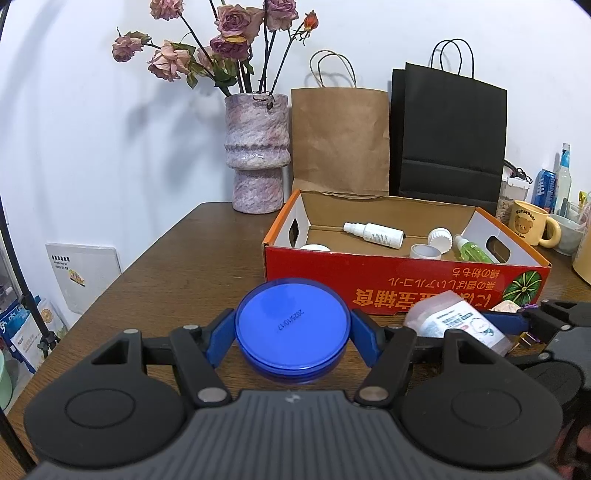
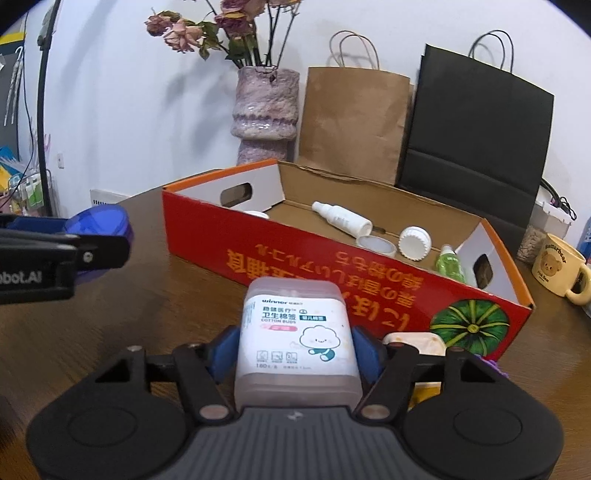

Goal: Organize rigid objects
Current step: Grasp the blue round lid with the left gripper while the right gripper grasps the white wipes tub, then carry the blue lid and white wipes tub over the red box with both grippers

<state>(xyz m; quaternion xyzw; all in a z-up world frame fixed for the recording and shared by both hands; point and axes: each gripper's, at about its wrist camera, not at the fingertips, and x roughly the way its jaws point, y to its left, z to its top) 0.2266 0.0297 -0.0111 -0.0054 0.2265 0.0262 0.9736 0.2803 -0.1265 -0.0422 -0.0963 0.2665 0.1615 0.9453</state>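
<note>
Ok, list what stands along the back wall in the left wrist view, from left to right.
Vase of dried roses → brown paper bag → black paper bag → blue bottles, near the right edge.

Mottled pink vase (image 1: pixel 256 155) of dried roses (image 1: pixel 229 33) at wooden table's (image 1: pixel 177 266) back edge; brown paper bag (image 1: pixel 340 140), black paper bag (image 1: pixel 450 136) beside; yellow bear mug (image 1: pixel 528 221) far right.
</note>
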